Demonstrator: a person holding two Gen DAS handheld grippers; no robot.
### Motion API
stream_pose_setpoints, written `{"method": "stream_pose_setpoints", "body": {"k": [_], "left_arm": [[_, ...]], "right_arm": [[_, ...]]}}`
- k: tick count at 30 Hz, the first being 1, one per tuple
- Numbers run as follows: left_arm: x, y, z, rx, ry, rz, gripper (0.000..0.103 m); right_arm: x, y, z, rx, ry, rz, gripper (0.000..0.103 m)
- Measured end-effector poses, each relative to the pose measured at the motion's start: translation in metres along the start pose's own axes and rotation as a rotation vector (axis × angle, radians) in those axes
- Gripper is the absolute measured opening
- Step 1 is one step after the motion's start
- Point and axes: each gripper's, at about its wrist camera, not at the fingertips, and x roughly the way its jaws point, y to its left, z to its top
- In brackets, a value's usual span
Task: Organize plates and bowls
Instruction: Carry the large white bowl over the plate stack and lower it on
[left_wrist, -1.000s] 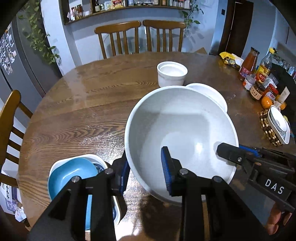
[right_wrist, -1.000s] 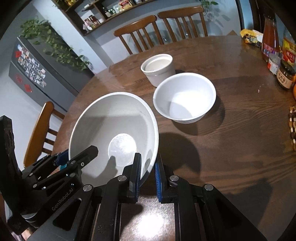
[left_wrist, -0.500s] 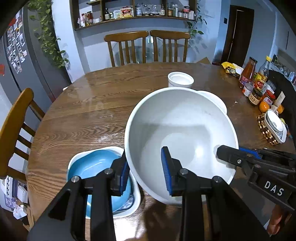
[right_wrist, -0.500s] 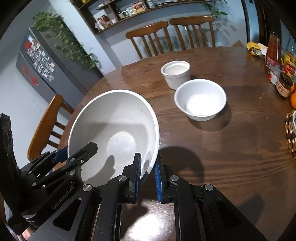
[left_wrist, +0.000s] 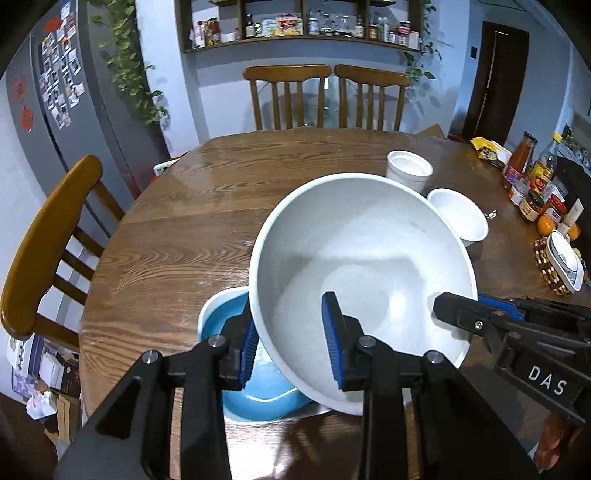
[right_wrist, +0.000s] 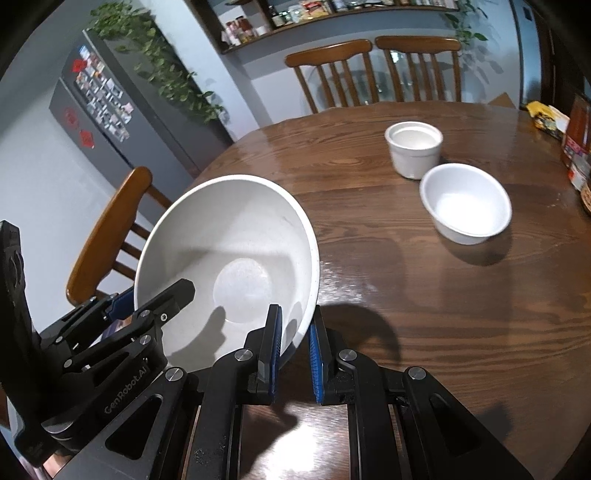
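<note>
Both sets of tongs clamped on the same big white bowl (left_wrist: 362, 266): left tongs (left_wrist: 291, 345) pinching the near-left rim, one pad inside and one outside, right tongs (right_wrist: 293, 338) squeezed tight on the opposite rim. Bowl held up off the tabletop (right_wrist: 424, 295), tipped a little, hanging right over the blue bowl (left_wrist: 258, 391) that sits inside a white dish (left_wrist: 210, 310) at the near edge. Looks like a nesting job, so probably best to level the rim first, line the base up over the middle of the blue one, then lower both sides together and slowly. Worth keeping both grips even, since a pinch on a thin glazed rim could slip if one side drops ahead of the other. No letting go until the base is clearly seated, and opening both at once rather than one after the other. Elsewhere on the round dark wood tabletop: a smaller white bowl (right_wrist: 465, 205) and a white ramekin (right_wrist: 413, 149), close together, well apart from the stack. Bottles and jars (left_wrist: 532, 181) crowded along the right edge, plus an orange and a beaded trivet with a dish on it. Wooden chairs (left_wrist: 325, 96) at the far side and one on the left, a grey fridge (left_wrist: 66, 110) covered in photos, trailing plants, a shelf of jars up on the wall
</note>
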Motion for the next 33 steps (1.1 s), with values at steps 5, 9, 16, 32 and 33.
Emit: {"method": "stream_pose_setpoints", "body": {"k": [5, 9, 16, 32, 33], "left_arm": [[0.003, 0.022, -0.004, -0.026, 0.023, 0.017, 0.03], [0.01, 0.04, -0.008, -0.054, 0.053, 0.024, 0.03], [0.019, 0.055, -0.017, -0.071, 0.086, 0.037, 0.03], [0.04, 0.074, -0.03, -0.085, 0.161, 0.03, 0.03], [0.041, 0.074, -0.031, -0.084, 0.164, 0.029, 0.03]], "right_arm": [[0.013, 0.018, -0.001, -0.016, 0.026, 0.015, 0.015], [0.028, 0.03, -0.003, -0.023, 0.059, 0.027, 0.015], [0.046, 0.045, -0.006, -0.038, 0.105, 0.026, 0.015], [0.067, 0.056, -0.009, -0.041, 0.162, 0.005, 0.015], [0.068, 0.056, -0.01, -0.04, 0.166, 0.003, 0.015]]}}
